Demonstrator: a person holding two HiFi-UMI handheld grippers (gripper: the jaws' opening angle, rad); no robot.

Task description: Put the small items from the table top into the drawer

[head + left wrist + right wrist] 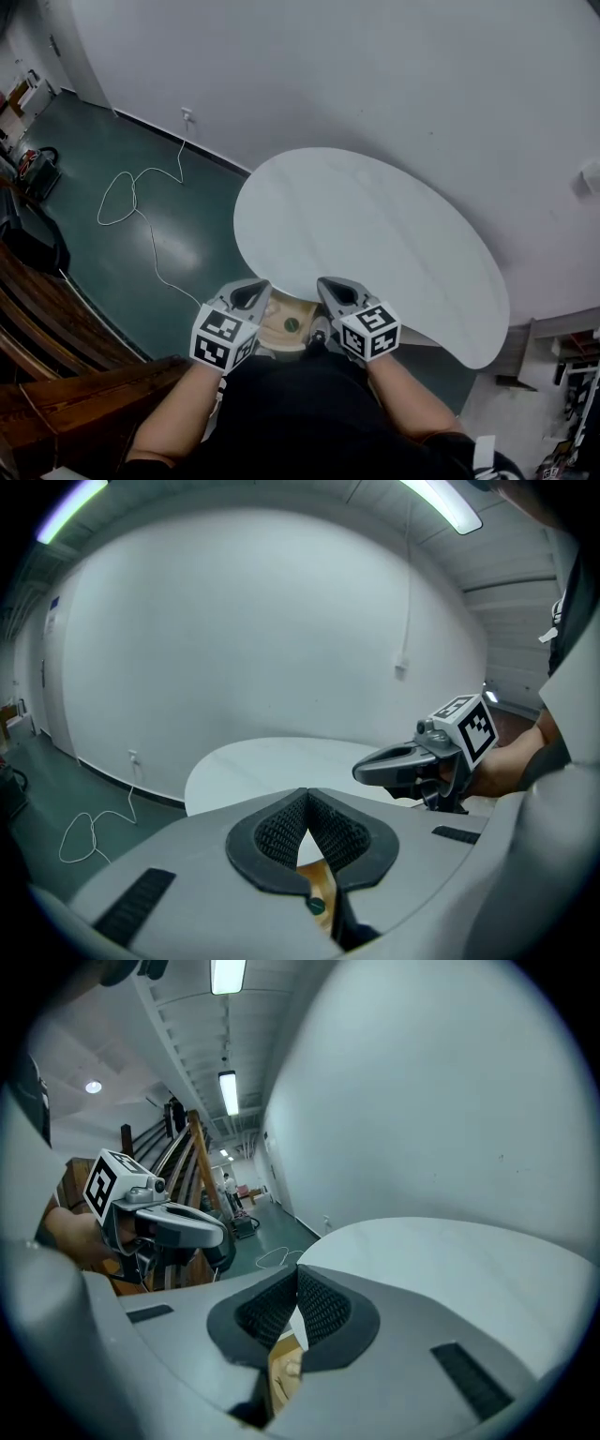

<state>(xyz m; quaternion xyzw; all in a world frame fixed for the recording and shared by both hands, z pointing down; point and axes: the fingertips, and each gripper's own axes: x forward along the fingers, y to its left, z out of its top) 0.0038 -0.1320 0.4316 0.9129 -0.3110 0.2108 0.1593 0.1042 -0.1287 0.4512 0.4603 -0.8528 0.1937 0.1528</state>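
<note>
The left hand-held gripper (261,289) and right hand-held gripper (328,286) hover closed and empty over the open drawer (279,330) at the surface's (375,225) six o'clock, the items seemingly already stowed.

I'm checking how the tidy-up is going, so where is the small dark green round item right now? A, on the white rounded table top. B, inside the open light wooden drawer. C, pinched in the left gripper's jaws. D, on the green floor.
B: in the head view the small dark green round item lies on the bottom of the open light wooden drawer, just under the near edge of the white rounded table top.
</note>
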